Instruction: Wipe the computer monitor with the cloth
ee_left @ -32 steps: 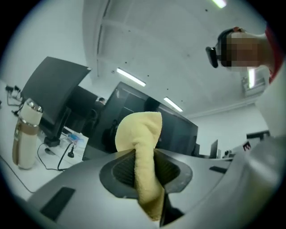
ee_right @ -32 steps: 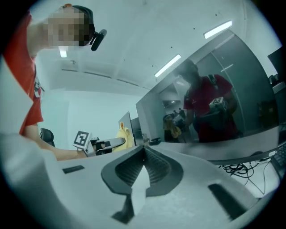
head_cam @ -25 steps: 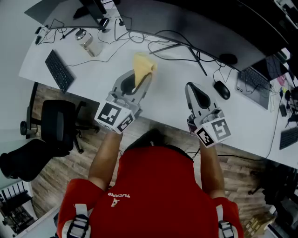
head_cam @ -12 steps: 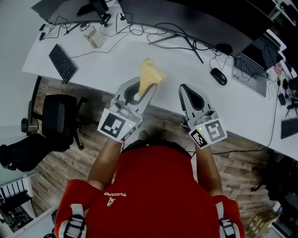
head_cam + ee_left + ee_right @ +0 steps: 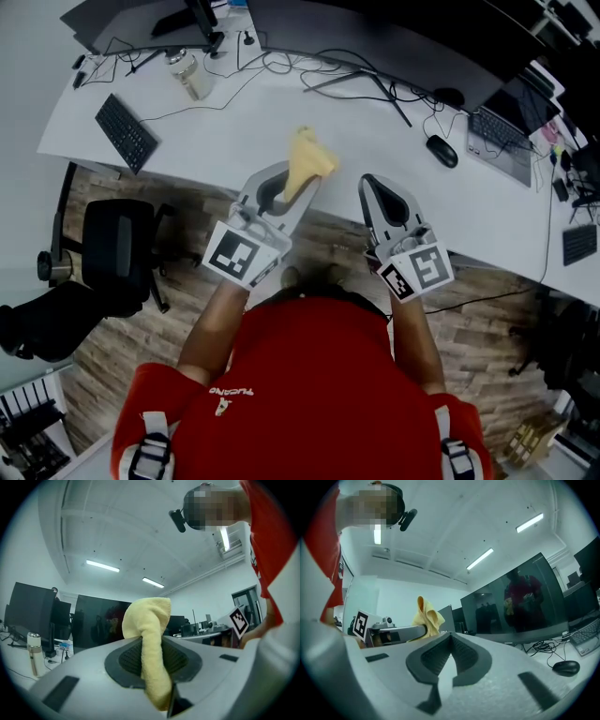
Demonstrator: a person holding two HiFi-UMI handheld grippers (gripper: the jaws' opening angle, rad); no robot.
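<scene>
A yellow cloth [image 5: 307, 161] sticks up from my left gripper [image 5: 291, 187], which is shut on it; in the left gripper view the cloth [image 5: 149, 644] runs between the closed jaws. My right gripper [image 5: 373, 190] is held beside it, shut and empty, jaws meeting at the tip [image 5: 451, 639]. Both are raised in front of the white desk [image 5: 281, 103]. A wide dark monitor [image 5: 394, 42] stands along the desk's far edge, also seen as a large black screen [image 5: 520, 606] in the right gripper view and behind the cloth [image 5: 101, 620] in the left gripper view.
On the desk lie a black keyboard [image 5: 125, 133], a clear bottle [image 5: 190, 75], tangled cables [image 5: 347, 80], a mouse [image 5: 443, 151] and a laptop [image 5: 502, 141]. A second monitor [image 5: 141, 19] stands at the far left. A black office chair [image 5: 117, 253] is left of me.
Both grippers drew back from the desk toward my body and rose a little, the left one still carrying the cloth. The head view shifted slightly.
</scene>
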